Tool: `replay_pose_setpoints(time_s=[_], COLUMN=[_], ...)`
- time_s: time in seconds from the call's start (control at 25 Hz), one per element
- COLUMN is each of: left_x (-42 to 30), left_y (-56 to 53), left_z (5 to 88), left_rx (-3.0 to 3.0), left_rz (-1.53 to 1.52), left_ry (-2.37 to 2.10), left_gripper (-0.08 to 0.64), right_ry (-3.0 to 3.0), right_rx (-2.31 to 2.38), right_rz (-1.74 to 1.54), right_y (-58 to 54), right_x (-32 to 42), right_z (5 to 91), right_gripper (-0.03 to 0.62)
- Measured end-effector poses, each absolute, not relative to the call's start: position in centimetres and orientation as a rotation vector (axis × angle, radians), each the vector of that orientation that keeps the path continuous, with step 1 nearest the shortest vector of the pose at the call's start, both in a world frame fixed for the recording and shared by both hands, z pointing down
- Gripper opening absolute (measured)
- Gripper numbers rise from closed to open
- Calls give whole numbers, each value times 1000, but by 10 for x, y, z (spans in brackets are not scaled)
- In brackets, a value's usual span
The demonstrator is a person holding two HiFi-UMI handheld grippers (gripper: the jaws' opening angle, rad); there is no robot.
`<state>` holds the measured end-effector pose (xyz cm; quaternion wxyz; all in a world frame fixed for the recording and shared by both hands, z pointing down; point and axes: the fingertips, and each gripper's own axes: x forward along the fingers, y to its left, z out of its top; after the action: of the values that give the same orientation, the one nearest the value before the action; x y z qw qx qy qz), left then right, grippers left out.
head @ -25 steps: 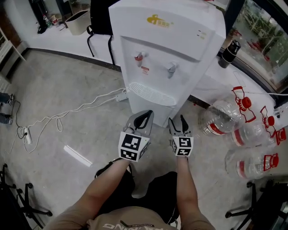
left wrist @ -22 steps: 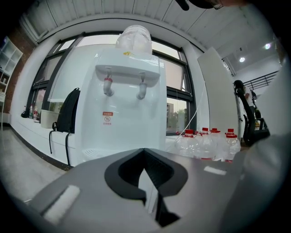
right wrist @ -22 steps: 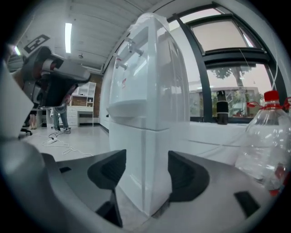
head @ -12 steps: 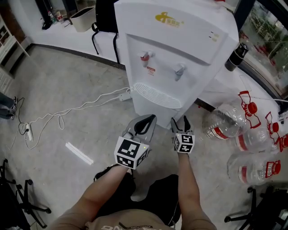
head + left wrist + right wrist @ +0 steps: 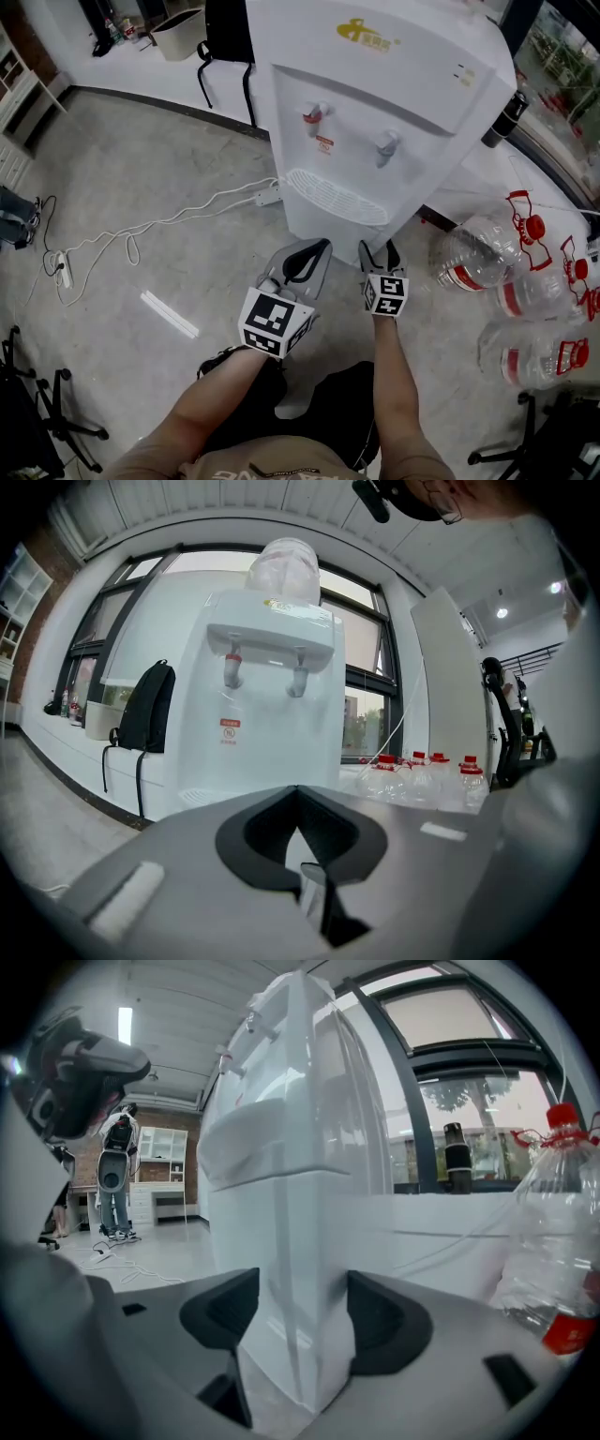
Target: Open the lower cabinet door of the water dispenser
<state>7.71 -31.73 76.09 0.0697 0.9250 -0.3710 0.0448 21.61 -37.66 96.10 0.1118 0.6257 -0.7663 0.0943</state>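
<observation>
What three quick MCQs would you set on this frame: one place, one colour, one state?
1. In the head view, where do the plastic bottles lie relative to the water dispenser?
A) floor, left of it
B) floor, right of it
C) on top of it

2. What colour are the bottle caps?
A) blue
B) green
C) red

3. How does the right gripper stand?
A) open
B) shut, empty
C) shut on a bottle

Key:
1 B, they lie on the floor right of the water dispenser.
2 C, every cap in view is red.
3 A, its jaws have just been opening and stand apart, with the water dispenser's corner showing in the gap, not gripped.
</observation>
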Motion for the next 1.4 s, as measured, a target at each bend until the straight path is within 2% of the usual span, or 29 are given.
replay_pose_setpoints(time_s=[0.76, 1.12, 1.2, 1.32, 1.4], left_x=[73, 70, 68, 64, 60], left_y=[-308, -303, -300, -297, -298], left_z=[753, 747, 745, 743, 743], left_rx=[2797, 2794, 2789, 2797, 2789], left_rz=[129, 127, 122, 133, 135], left_ry=[-1141, -1179, -1195, -1229, -1253], left_gripper=[8, 8, 8, 8, 8], right_ry=[-2233, -2294, -2300, -2309, -2314], right_rx=[1834, 1738, 1716, 1696, 1672], right_rz=[311, 344, 349, 340, 338], right_y=[-359, -311, -298, -282, -275], right_x=[210, 173, 164, 148, 138], right_z=[960, 959, 960, 962, 961], right_gripper=[259, 252, 228, 151, 147])
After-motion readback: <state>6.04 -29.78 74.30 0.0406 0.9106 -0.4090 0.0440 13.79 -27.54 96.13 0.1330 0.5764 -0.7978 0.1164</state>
